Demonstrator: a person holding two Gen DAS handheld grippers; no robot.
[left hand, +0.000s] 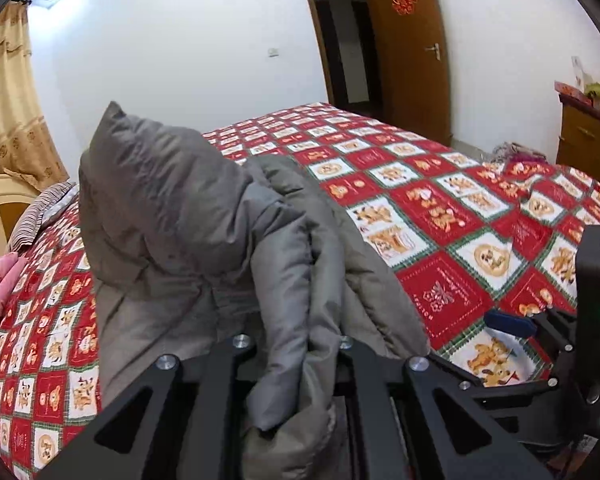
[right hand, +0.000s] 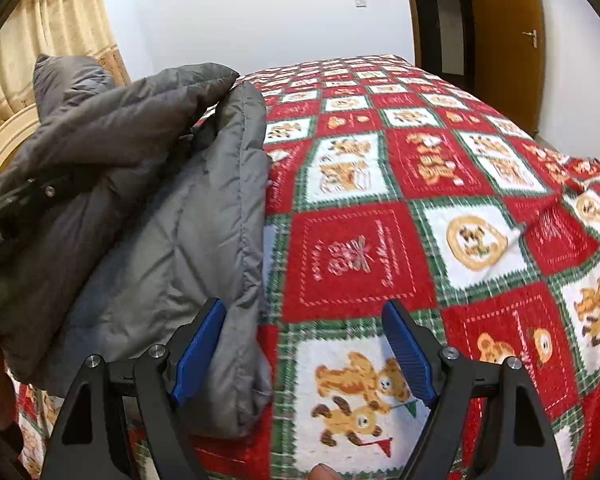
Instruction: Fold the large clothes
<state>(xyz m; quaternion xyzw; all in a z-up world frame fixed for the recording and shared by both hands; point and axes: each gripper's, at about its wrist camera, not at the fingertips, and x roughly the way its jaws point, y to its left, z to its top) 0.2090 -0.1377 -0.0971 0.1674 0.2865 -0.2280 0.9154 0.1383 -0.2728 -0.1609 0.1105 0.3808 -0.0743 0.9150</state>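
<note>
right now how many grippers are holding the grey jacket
1. The left gripper is shut on the jacket; the right gripper is open over the bedspread, beside the jacket, holding nothing.

Teddy-bear bedspread (right hand: 380,240), brown door (left hand: 412,60), curtain (left hand: 8,100)

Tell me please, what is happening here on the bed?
A person is folding a grey padded jacket on a bed with a red teddy-bear bedspread. The left hand-held gripper is shut on a bunched fold of the jacket. The right hand-held gripper is open and holds nothing; its left blue pad is at the jacket's edge. The jacket is still rumpled, not yet folded flat.
</note>
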